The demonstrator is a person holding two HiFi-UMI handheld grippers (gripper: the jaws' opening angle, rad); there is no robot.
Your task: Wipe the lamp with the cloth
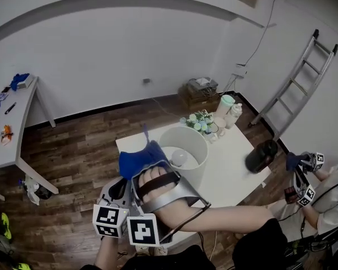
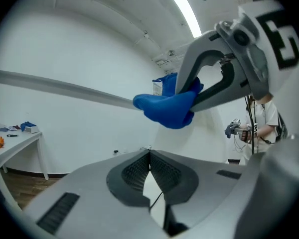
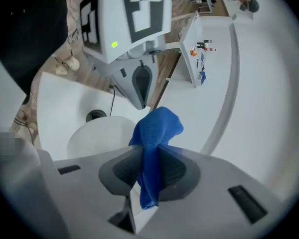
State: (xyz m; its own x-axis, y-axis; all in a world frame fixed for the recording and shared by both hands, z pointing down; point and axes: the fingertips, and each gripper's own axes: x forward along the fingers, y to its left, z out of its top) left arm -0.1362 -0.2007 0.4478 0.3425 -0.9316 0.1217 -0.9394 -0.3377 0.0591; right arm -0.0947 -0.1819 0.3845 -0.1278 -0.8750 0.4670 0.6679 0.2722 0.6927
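Observation:
The lamp is a white cylindrical shade (image 1: 192, 151) with a bulb (image 1: 179, 157) inside, standing on a white table (image 1: 231, 170). My right gripper (image 1: 152, 165) is shut on a blue cloth (image 1: 138, 161), held at the shade's left rim. In the right gripper view the cloth (image 3: 157, 128) hangs pinched in the right gripper (image 3: 149, 158), above the shade (image 3: 97, 136). My left gripper (image 1: 121, 185) sits just left of and below the right one, partly hidden. Its jaws (image 2: 149, 156) are shut on nothing and point up at the cloth (image 2: 169, 108).
On the table stand a black round container (image 1: 262, 155), a bunch of flowers (image 1: 200, 121) and bottles (image 1: 230, 108). A ladder (image 1: 296, 86) leans on the right wall. A grey desk (image 1: 11, 128) stands at the left. Another person's grippers (image 1: 307, 163) are at the right.

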